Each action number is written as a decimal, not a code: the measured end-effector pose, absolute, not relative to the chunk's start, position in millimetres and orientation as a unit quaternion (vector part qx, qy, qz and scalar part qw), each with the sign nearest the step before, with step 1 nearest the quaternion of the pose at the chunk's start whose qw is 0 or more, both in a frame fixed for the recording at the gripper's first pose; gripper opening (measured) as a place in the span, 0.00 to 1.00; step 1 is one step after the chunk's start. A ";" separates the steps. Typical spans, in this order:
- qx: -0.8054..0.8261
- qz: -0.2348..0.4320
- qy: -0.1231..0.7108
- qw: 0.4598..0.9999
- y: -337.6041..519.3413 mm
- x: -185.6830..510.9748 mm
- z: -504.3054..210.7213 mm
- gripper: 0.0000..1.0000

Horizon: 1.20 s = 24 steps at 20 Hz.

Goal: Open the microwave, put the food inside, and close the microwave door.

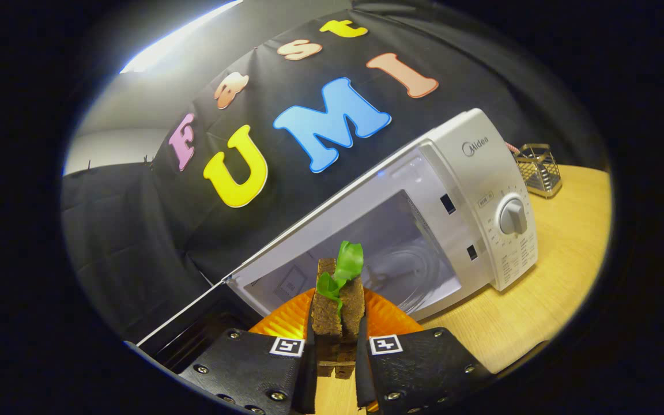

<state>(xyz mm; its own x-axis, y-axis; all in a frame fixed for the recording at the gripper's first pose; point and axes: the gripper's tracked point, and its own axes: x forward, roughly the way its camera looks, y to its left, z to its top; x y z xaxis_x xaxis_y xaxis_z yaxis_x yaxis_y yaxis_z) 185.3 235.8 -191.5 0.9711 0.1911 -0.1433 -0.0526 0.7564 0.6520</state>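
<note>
Wooden table (574,271) carries microwave (470,190), wire basket (538,169), orange plate (286,323)

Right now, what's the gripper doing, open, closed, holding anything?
Gripper: shut on the brown bread sandwich with green lettuce, held over the orange plate before the open white microwave.

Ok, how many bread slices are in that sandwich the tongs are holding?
2: both bread slices stand upright side by side between the tongs, green lettuce sandwiched between, above the orange plate. Lower parts are hidden.
</note>
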 end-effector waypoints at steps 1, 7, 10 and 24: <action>0.368 0.057 0.095 0.923 233.3 192.6 -193.1 0.27; 0.444 0.018 0.087 0.892 238.1 244.1 -217.9 0.27; 0.464 -0.004 0.083 0.882 237.1 267.6 -234.2 0.27; 0.495 -0.072 0.045 0.865 237.0 307.7 -265.4 0.28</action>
